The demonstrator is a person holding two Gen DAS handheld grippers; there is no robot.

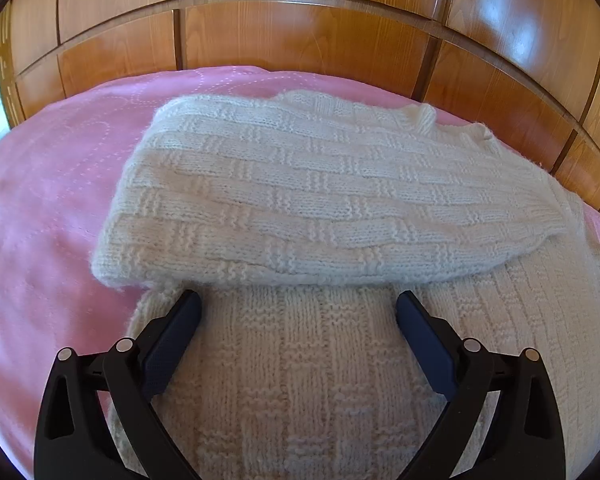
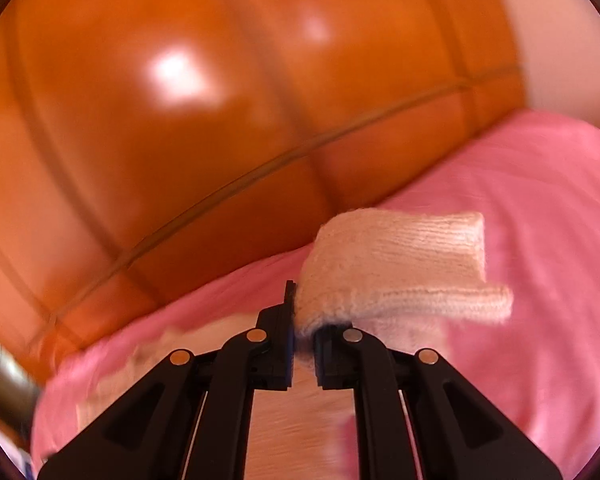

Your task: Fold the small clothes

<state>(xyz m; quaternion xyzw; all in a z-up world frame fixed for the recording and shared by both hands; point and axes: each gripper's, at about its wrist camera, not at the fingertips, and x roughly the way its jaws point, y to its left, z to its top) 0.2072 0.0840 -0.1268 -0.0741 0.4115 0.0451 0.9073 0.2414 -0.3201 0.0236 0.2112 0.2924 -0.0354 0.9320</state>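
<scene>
right gripper (image 2: 302, 344) clamped on a fold of cream knit sweater (image 2: 396, 268), the fabric bunched up past the fingertips, lifted above the pink bedspread (image 2: 540, 240); view is motion-blurred. left gripper (image 1: 298, 308) has jaws spread wide, nothing between them, hovering over the sweater's (image 1: 300, 188) lower panel, folded part just beyond the tips. wooden panelled wall (image 1: 300, 40) behind.

Right gripper (image 2: 303, 344) clamps the cream knit sleeve (image 2: 400, 268), lifted above the pink bedspread (image 2: 540, 220), wooden panelling (image 2: 180, 140) blurred behind.
</scene>
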